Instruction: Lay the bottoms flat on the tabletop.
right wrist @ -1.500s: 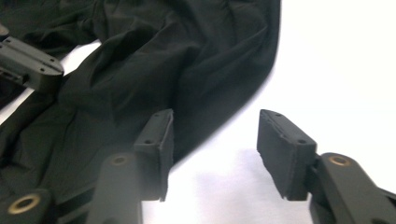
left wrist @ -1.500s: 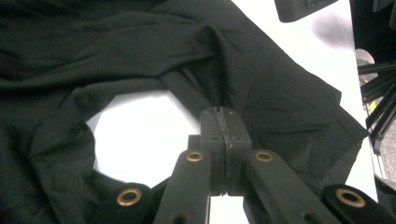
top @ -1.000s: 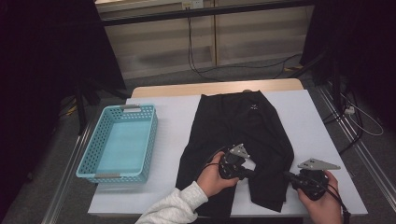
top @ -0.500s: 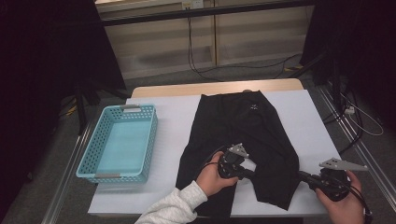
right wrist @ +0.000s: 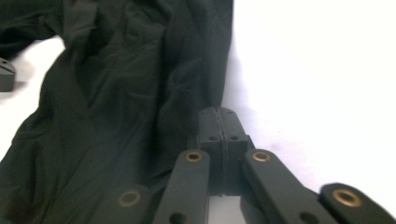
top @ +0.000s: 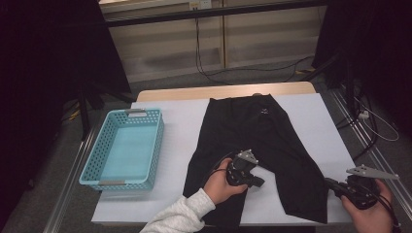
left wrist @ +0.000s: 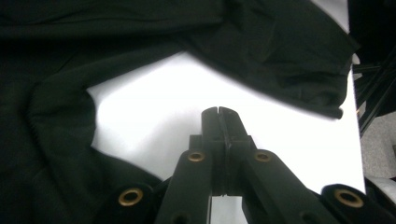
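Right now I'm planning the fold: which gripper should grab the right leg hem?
Right. The right gripper sits shut beside that hem of the pants; the left gripper is between the legs.

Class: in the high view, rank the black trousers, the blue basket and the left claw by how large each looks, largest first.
1. black trousers, spread across the table.
2. blue basket, clearly smaller in outline.
3. left claw, smallest by far, though it sits nearer the camera.

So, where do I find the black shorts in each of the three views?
High view: black shorts at table centre, legs toward the person.
Left gripper view: across top and left.
Right gripper view: left half.
Shared landmark: white table cover.
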### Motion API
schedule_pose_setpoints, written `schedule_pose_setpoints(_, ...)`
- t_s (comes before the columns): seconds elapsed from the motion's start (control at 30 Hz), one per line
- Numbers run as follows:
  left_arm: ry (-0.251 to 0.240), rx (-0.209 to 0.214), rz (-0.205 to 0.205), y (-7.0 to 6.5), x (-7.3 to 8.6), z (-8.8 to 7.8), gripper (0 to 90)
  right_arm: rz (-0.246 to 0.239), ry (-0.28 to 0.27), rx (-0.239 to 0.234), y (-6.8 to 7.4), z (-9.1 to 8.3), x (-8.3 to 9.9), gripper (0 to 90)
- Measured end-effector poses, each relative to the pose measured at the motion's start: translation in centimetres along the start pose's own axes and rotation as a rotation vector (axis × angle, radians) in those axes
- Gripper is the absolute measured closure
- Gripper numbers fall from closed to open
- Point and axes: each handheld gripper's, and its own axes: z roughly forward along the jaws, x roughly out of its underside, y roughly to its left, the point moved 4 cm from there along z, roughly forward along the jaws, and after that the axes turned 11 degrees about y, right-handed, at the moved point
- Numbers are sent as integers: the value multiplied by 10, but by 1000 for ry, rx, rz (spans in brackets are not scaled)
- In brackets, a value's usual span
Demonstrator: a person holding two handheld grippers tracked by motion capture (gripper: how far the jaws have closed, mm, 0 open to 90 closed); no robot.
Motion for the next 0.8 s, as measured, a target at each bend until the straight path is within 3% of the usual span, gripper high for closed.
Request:
schedule_pose_setpoints(0.1,-13,10,12,-2,-2,0,897,-2,11,26,4,3,-1,736)
schedule_pose_setpoints(0.23,-49,-32,41,-4,-6,1,670,-37,-8,46,11,2,-7,711)
schedule_pose_setpoints(0.4,-68,-50,48,-6,-10,6,511,-57,45,14,18,14,-4,681)
schedule_pose_setpoints(0.47,-86,-47,48,-8,-14,9,475,-65,49,5,20,16,-3,749)
schedule_pose_setpoints(0.6,-92,-78,65,-11,-22,18,430,-86,61,-25,26,18,-4,737)
schedule_pose_setpoints(0.67,-105,-95,64,-13,-25,23,430,-97,68,-35,27,18,-4,814)
schedule_pose_setpoints(0.73,-76,-113,91,-14,-25,30,435,-94,63,-35,28,19,-3,855)
schedule_pose_setpoints(0.8,-66,-128,112,-17,-26,31,505,-88,60,-43,28,19,-3,887)
